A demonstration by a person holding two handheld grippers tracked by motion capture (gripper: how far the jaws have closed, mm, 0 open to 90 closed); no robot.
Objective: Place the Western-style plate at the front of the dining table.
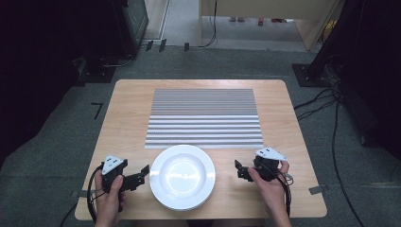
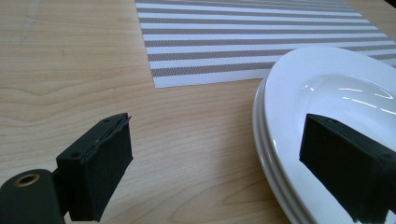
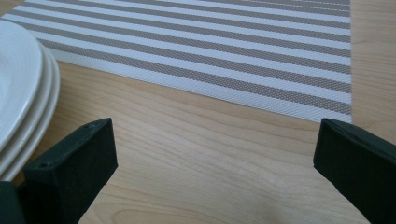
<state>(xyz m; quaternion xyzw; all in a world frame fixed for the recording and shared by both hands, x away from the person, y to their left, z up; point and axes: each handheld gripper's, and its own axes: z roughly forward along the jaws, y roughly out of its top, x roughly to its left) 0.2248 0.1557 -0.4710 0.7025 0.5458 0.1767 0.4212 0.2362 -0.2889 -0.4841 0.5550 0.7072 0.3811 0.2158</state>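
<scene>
- My left gripper (image 1: 143, 174) gapes wide, one jaw over the plates' (image 1: 182, 176) left rim, holding nothing.
- My right gripper (image 1: 238, 169) gapes too, empty, just right of the plates.
- Plates sit at the table's (image 1: 127, 113) near edge, below the mat (image 1: 204, 118).

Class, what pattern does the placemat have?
The placemat has grey and white stripes, clearest in the right gripper view.

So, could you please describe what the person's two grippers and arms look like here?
Both the left gripper and the right gripper are black, each with two blocky, flat-faced jaws and a pale grey three-cornered plate on top bearing small dark dots. A black cable trails back from each past the wrist. The forearms are bare, with no sleeves in sight.
</scene>
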